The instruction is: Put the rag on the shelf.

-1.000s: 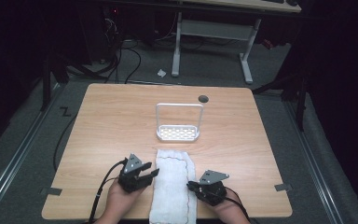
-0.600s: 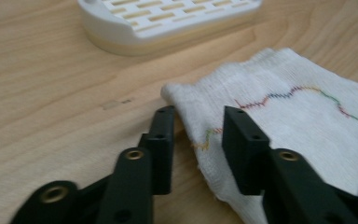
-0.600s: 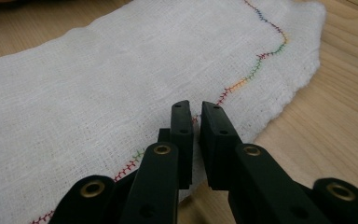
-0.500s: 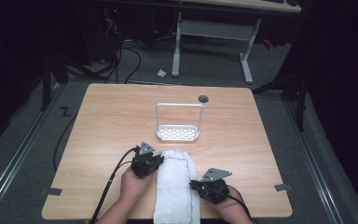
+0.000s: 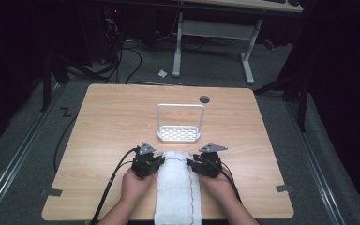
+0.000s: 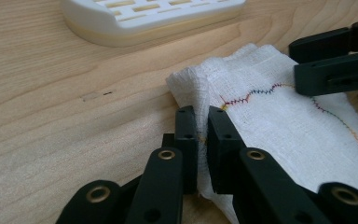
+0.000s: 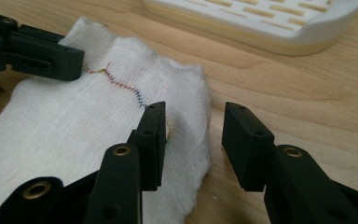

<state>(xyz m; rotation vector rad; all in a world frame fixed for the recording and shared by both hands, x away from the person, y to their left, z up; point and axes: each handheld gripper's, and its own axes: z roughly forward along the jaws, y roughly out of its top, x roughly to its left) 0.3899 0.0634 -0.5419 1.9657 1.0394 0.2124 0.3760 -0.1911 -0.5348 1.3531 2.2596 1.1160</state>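
Left gripper (image 6: 203, 122) pinches cloth (image 6: 279, 116) corner; right gripper (image 7: 193, 122) just opened, straddling edge.

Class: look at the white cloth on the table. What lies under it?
Under the white cloth lies the wooden table; its near end overhangs the table's edge. Anything between cloth and wood is covered.

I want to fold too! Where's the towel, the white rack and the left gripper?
towel (image 5: 178, 187), high view, middle of the cloth
rack (image 5: 179, 134), high view, slotted base
left gripper (image 6: 203, 122), left gripper view, between its fingertips
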